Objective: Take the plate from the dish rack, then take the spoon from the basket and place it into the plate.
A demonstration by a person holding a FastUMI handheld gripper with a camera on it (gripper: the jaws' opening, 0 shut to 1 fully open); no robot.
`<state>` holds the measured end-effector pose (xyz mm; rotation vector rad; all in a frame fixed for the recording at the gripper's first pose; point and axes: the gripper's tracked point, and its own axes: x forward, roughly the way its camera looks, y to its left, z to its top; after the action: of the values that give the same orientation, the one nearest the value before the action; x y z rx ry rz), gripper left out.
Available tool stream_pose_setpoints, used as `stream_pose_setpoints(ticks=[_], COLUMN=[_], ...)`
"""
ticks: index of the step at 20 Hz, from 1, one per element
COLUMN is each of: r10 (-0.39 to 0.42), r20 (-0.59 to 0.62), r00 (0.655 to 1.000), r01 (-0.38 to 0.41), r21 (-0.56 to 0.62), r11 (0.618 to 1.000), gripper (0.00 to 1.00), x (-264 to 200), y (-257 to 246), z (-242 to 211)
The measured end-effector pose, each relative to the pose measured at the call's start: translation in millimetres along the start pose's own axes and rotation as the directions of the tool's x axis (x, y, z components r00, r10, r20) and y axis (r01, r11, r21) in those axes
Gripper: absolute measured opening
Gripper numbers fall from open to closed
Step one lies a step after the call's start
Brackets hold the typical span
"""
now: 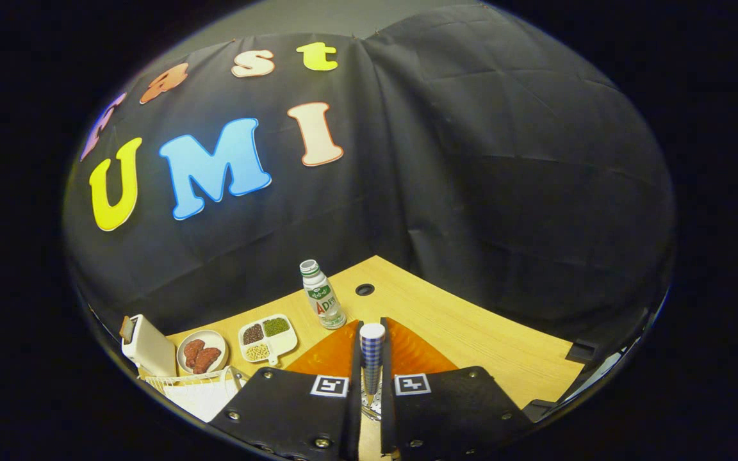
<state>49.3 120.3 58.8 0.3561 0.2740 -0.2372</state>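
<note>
Between the tongs [372, 371], closed on its checked handle, the spoon [372, 349] stands upright over the orange plate [417, 355] on the table [471, 326]. Risk, as judged: released from this height, the spoon could bounce off the plate or tip toward the bottle [321, 294].

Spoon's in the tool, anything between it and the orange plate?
Nothing visible. The tool is shut on the spoon; the orange plate lies just ahead of its fingers, the bottle beyond it.
</note>
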Motion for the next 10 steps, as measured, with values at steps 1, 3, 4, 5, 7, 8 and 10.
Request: stream_pose_setpoints(ticks=[1, 3, 4, 5, 7, 8, 10], r10=[0.016, 0.056, 0.074, 0.094, 0.139, 0.160, 0.209], r20=[0.005, 0.009, 0.010, 0.008, -0.003, -0.015, -0.040], r00=[1.000, 0.998, 0.997, 0.996, 0.990, 0.987, 0.977], r01=[-0.015, -0.056, -0.073, -0.093, -0.138, -0.160, -0.212], r21=[-0.015, -0.059, -0.086, -0.113, -0.156, -0.175, -0.201], r11=[1.000, 0.997, 0.994, 0.989, 0.978, 0.971, 0.956], gripper=[0.12, 0.12, 0.12, 0.12, 0.12, 0.12, 0.12], x=[-10.2, -31.1, -41.7, -52.2, -73.0, -83.1, -103.5], y=[4.5, 16.1, 21.9, 28.9, 44.9, 52.8, 67.8], z=[0.0, -3.7, -7.4, -11.4, -22.7, -30.8, -47.3])
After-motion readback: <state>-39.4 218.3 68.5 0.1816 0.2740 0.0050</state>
